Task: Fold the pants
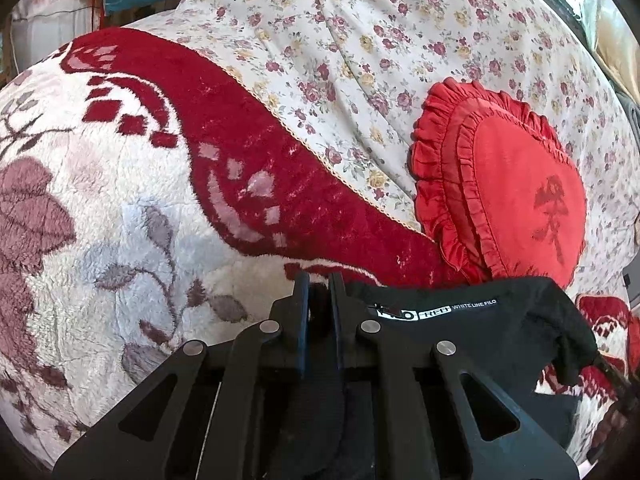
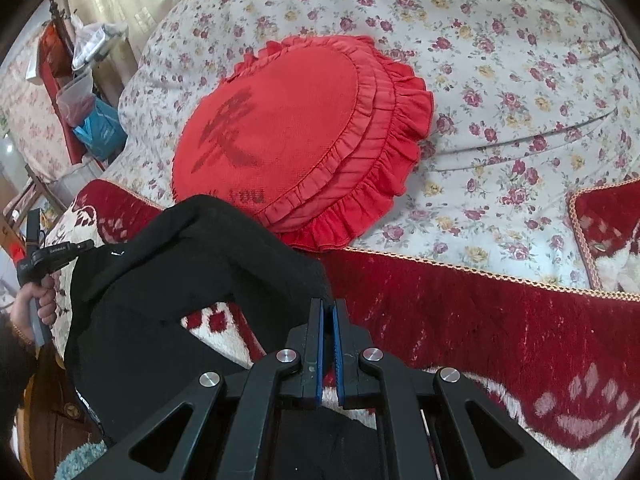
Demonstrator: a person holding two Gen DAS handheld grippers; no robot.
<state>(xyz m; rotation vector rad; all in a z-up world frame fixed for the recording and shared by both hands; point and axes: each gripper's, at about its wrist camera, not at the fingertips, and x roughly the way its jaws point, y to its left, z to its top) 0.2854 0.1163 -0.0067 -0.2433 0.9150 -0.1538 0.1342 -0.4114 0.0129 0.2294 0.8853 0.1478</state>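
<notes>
Black pants [image 1: 500, 320] with a white-lettered label at the waist hang stretched between my two grippers, above a fleece blanket. In the left wrist view my left gripper [image 1: 319, 280] is shut on the waist edge, with black cloth showing between the fingers. My right gripper [image 2: 329, 304] is shut too. The pants [image 2: 180, 264] run from its tips out to the left, and more black cloth hangs under it. At the far left a hand [image 2: 36, 300] holds the left gripper [image 2: 52, 256].
A red heart-shaped ruffled cushion [image 1: 520, 184] [image 2: 296, 136] lies on the floral bedsheet [image 1: 360, 40] just beyond the pants. The red and white fleece blanket [image 1: 120, 200] [image 2: 480, 312] covers the near side of the bed. A blue bag [image 2: 100, 128] and clutter stand past the bed's far-left edge.
</notes>
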